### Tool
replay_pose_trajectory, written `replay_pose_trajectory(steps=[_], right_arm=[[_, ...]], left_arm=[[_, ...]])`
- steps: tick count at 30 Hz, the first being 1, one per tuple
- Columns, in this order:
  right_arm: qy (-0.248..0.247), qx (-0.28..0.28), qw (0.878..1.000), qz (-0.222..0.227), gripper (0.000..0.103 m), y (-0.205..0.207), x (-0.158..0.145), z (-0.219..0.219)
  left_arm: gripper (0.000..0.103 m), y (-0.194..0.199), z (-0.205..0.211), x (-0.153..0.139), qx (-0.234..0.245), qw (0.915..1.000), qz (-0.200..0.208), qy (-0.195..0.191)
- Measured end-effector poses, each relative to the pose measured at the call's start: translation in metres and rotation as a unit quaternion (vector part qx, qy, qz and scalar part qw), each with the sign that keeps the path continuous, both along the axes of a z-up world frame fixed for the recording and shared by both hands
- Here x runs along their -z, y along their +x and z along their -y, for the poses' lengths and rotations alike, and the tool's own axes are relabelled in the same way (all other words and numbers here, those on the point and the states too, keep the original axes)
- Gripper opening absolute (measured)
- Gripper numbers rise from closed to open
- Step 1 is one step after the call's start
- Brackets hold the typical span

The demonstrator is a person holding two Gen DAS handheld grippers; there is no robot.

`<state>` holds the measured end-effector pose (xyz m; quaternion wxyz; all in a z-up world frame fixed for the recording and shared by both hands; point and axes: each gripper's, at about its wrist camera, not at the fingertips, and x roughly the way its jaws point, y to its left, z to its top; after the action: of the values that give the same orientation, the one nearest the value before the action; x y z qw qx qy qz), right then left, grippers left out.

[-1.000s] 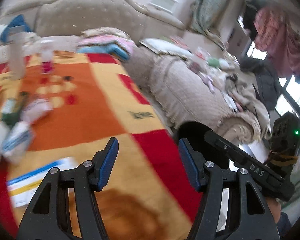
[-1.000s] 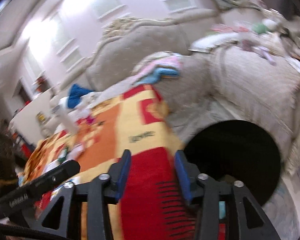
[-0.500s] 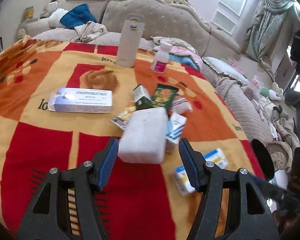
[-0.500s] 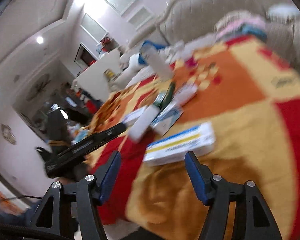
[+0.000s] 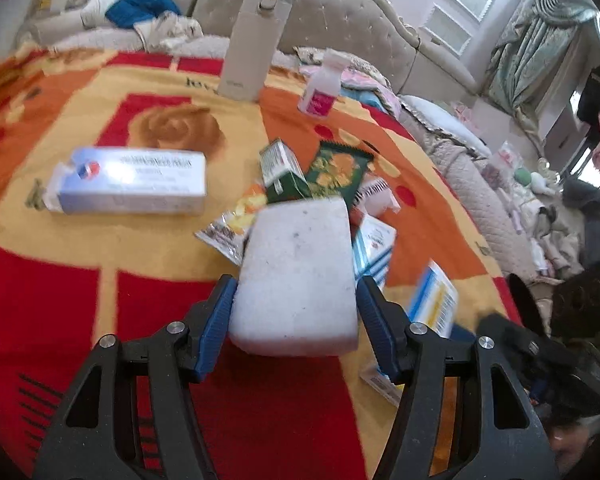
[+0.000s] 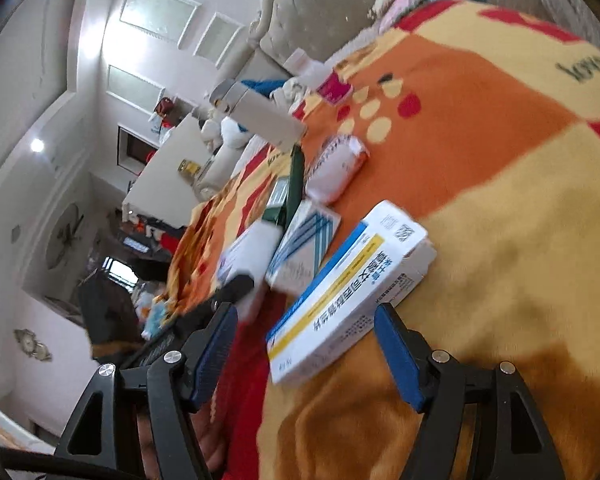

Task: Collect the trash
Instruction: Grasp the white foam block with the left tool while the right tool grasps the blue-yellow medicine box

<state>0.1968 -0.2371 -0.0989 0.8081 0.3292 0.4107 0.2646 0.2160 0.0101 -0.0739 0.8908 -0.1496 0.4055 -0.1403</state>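
Observation:
Trash lies scattered on a red, orange and yellow blanket [image 5: 100, 248]. My left gripper [image 5: 296, 320] is open, its blue pads on either side of a white foam block [image 5: 298, 276], close to its sides. My right gripper [image 6: 306, 344] is open around the near end of a white, blue and yellow medicine box [image 6: 348, 288], which also shows in the left wrist view [image 5: 432, 300]. Behind the block lie a green carton [image 5: 280, 172], a green patterned packet [image 5: 338, 170], a snack wrapper [image 5: 236, 220] and a blue-striped box [image 5: 374, 246].
A long white and blue box [image 5: 128, 186] lies at the left. A tall beige carton [image 5: 254, 46] and a small white bottle with a pink label [image 5: 324, 84] stand at the back. A beige sofa [image 5: 340, 24] runs behind; a black bin [image 5: 524, 308] stands at the right.
Both grippers swung from the bin and sofa side to the trash pile. The left has closed in around the foam block; the right has closed in around the medicine box.

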Motion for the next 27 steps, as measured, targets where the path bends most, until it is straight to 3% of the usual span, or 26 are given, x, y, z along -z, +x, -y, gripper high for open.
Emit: replay_pose_trajectory(steps=[4,6,9,12,16,21,24,27], right_arm=[[-0.082,-0.005,0.996,0.016,0.07,0.006,-0.005,-0.017],[-0.112,-0.013,0.993,0.028,0.079,0.006,-0.006,-0.026],[-0.169,-0.038,0.984,0.046,0.087,0.001,-0.011,-0.046],[-0.227,-0.067,0.97,0.06,0.088,-0.001,-0.011,-0.066],[-0.266,-0.068,0.96,0.063,0.089,0.003,-0.008,-0.077],[-0.301,-0.044,0.951,0.056,0.088,0.0,-0.007,-0.068],[-0.36,-0.023,0.931,0.051,0.088,-0.012,-0.006,-0.052],[-0.36,0.011,0.932,0.048,0.088,-0.017,-0.014,-0.022]], left_arm=[[0.054,-0.011,0.003,0.0,-0.007,0.9999,0.003,-0.007],[0.053,-0.019,0.005,-0.001,-0.01,0.9999,0.007,-0.012],[0.053,-0.034,-0.001,-0.008,-0.038,0.999,0.021,-0.012],[0.053,-0.045,-0.015,-0.016,-0.07,0.9969,0.033,-0.013],[0.053,-0.05,-0.024,-0.021,-0.088,0.9951,0.044,0.003],[0.053,-0.05,-0.022,-0.01,-0.088,0.9958,0.026,0.001],[0.053,-0.053,-0.016,-0.009,-0.075,0.9969,0.026,0.001],[0.054,-0.058,-0.007,-0.009,-0.063,0.9976,0.027,0.008]])
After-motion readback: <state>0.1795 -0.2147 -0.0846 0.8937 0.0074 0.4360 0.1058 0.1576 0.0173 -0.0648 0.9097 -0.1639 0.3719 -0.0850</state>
